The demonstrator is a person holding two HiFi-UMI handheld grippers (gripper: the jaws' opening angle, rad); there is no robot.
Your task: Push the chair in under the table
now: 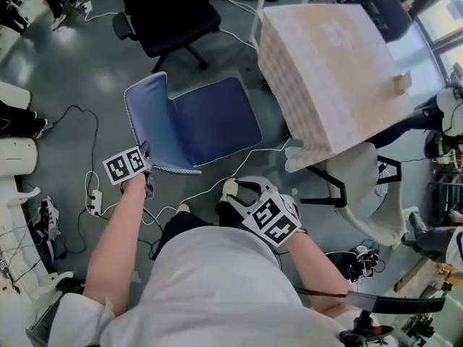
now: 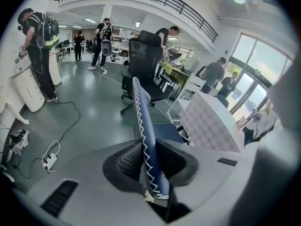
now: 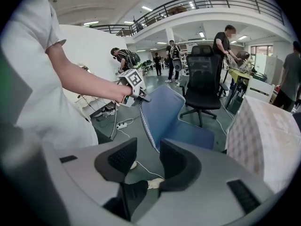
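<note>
"Jaws, left gripper [image 2: 146, 160]: how are they standing?" the checker is asking.

"Item one: they are clamping the top edge of the blue backrest [image 2: 142, 117], with its white stitching running between the pads," the clerk is answering. "I judge that a grip there is serving as a handle for steering."

"Right gripper [image 3: 148, 160]?"

"Item two: its jaws are standing apart and holding nothing. Only floor, a white cable [image 3: 143, 167] and a shoe [image 3: 154, 181] are showing through the gap. It is hovering close to the person's body, short of the backrest, probably so that it can take the other side."

"Where is the chair [image 1: 210, 118] standing?"

"Item three: it is standing on the floor beside the table [image 1: 325, 63], wholly out from under it. Its seat is facing the table's near corner and its backrest is turning away. The push is not yet done — the seat is needing to be lined up first, or the corner could be catching it."

"Containers?"

"None is showing. The table is carrying a patterned cloth and one small wooden block [image 1: 400, 84] near an edge. Nothing is lying on the seat."

"Other stock?"

"A black office chair [image 1: 170, 13] is standing beyond, and the cable is trailing past the blue chair's base, where it may be snagging."
</note>
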